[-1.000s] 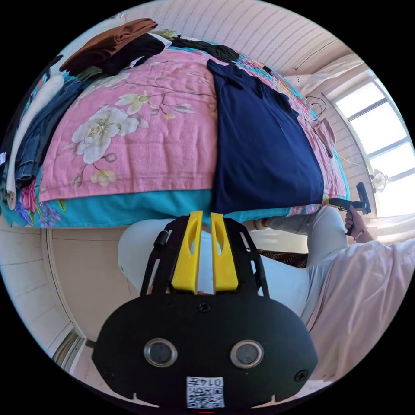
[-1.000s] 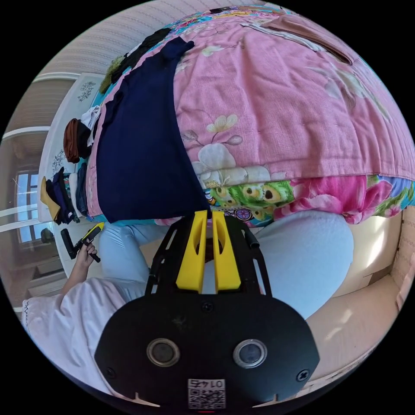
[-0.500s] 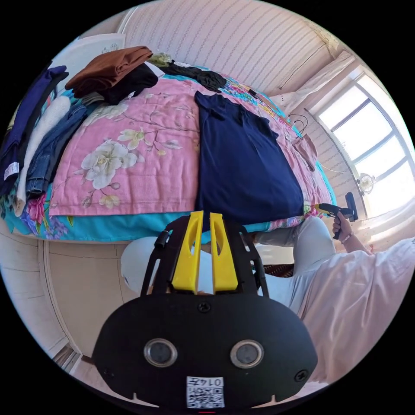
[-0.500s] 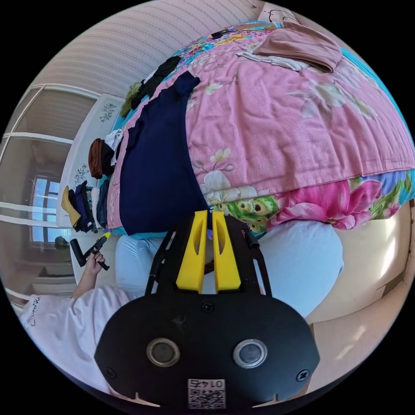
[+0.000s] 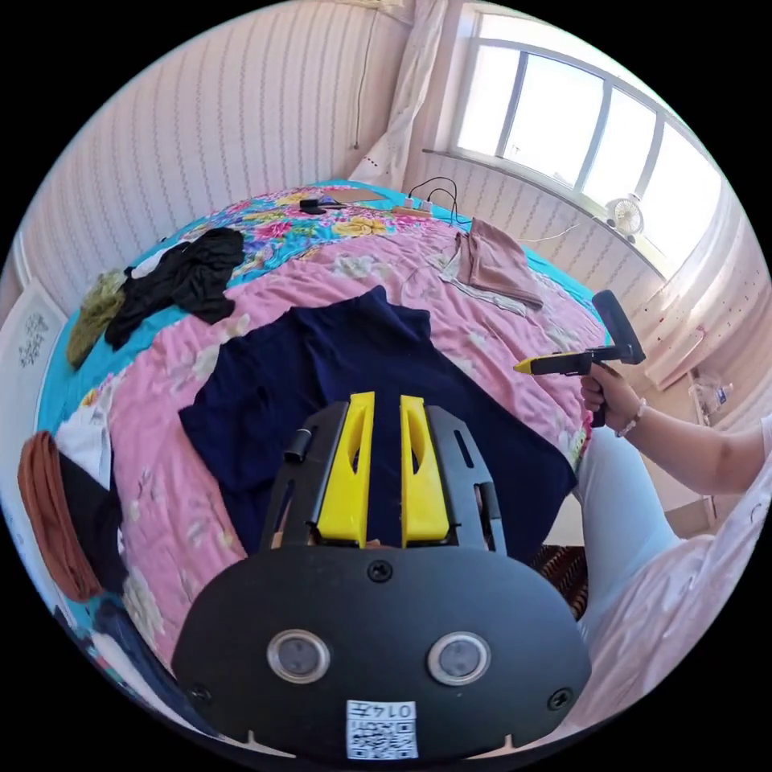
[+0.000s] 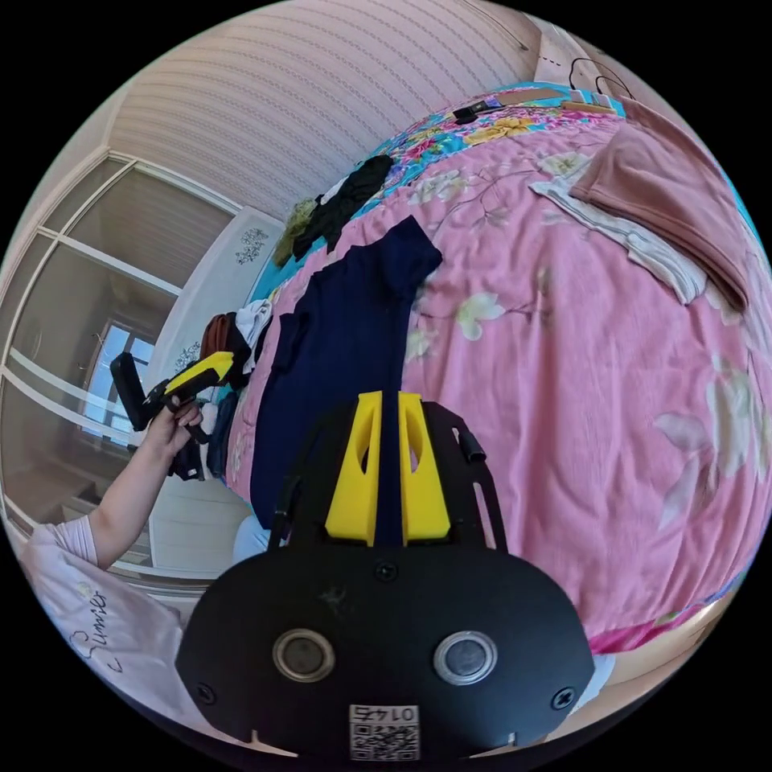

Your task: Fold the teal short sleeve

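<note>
The navy short-sleeve shirt (image 5: 354,386) lies spread flat on the pink floral bedspread (image 6: 579,386). Above the shirt's near hem, the left hand-held gripper (image 5: 384,402) hangs with its yellow jaws slightly parted and empty. The right hand-held gripper (image 6: 384,398) is raised over the shirt's side edge, narrowly open, holding nothing. Script lettering on the person's white sleeve (image 6: 88,611) is partly readable
</note>
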Motion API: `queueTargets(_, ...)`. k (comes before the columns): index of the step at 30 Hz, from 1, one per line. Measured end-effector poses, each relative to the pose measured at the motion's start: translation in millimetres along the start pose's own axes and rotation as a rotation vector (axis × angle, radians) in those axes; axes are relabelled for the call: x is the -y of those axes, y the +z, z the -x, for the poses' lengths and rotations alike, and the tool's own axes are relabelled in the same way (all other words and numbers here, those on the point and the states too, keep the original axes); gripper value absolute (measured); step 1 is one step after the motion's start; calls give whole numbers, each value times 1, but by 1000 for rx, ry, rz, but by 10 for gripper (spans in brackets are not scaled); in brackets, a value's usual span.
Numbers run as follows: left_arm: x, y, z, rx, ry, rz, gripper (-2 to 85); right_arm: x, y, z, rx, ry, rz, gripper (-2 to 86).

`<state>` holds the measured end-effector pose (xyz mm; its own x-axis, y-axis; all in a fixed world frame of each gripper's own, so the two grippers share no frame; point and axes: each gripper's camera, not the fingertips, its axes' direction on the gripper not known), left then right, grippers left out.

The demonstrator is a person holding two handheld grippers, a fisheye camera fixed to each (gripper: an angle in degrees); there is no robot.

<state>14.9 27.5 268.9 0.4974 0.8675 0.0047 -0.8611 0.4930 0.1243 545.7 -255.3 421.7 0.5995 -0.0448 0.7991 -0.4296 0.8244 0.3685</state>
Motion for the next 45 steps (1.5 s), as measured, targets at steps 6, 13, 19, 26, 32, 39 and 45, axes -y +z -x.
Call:
queueTargets(6,136,108,11,-39,-5,57,60,77,32,-25,-2,78,-34,72)
queueTargets(13,200,207,3,47,115,243,40,128,66,-59,101,137,-46,89)
queueTargets(19,207,223,-1,68,159,211,-8,132,70,-73,237,126,-91,24)
queueTargets(26,233,213,-40,-150,297,15,-8,96,33,-56,212,209,-260,8)
queueTargets(32,225,266,-53,-121,263,167,24,90,70,-72,159,348,-192,4)
queueTargets(39,170,143,3,-83,157,-99,80,87,75,-48,38,272,-189,2)
queueTargets(45,-10,58,54,287,-117,-118,64,97,107,12,54,50,-97,7)
